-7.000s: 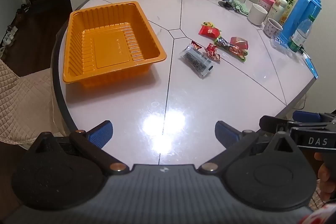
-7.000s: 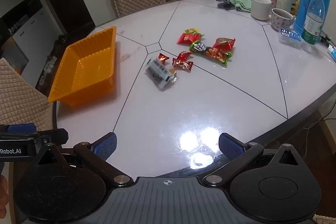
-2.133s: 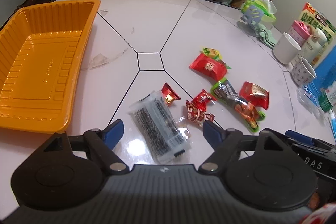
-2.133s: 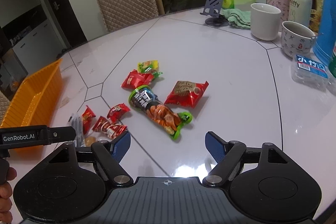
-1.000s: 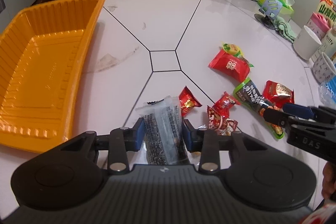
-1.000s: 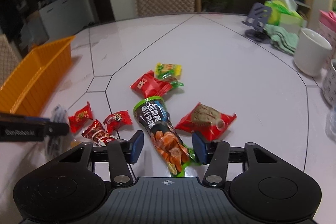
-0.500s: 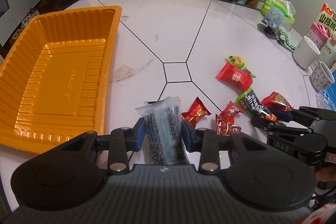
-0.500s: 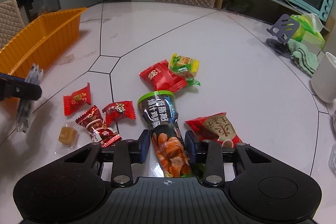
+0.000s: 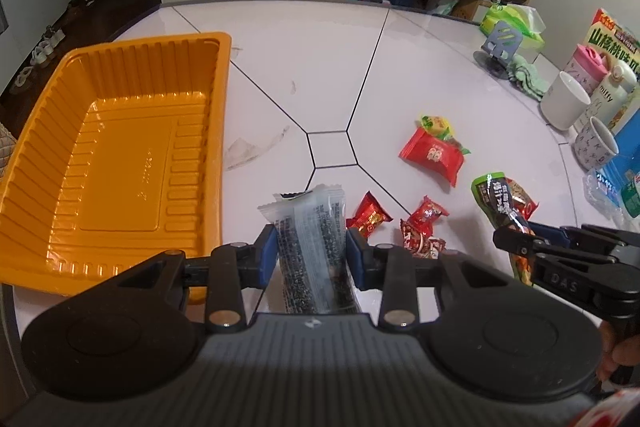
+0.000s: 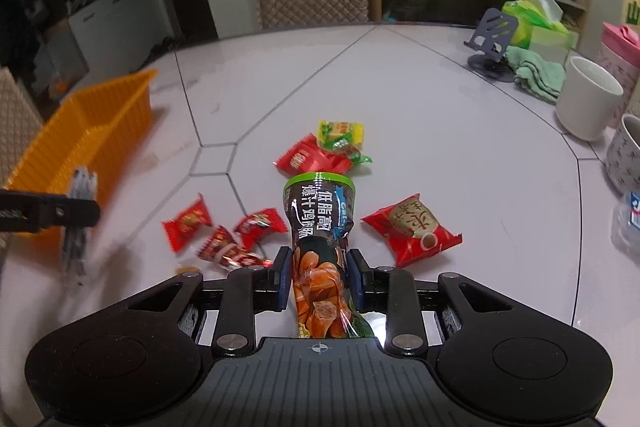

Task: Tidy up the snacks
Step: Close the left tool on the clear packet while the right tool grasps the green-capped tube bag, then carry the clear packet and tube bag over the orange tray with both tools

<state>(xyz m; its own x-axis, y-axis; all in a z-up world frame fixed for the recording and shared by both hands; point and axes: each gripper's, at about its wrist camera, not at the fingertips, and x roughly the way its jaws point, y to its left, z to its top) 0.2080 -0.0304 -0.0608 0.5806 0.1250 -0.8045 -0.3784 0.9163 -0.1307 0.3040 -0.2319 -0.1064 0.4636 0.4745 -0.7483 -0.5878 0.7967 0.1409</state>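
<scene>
The left gripper (image 9: 311,254) has its jaws closed on a clear seed packet (image 9: 310,227), whose free end sticks out ahead of them, and the right gripper (image 10: 318,277) is clamped the same way round the waist of a green-topped chicken snack pouch (image 10: 319,215). Both are at the carrying step, I judge, with the loose red candies (image 9: 370,217) just beyond the left jaws and to their right. The orange tray (image 9: 116,155) lies ahead-left of the left jaws, so next comes a swing over its rim and a release inside.
</scene>
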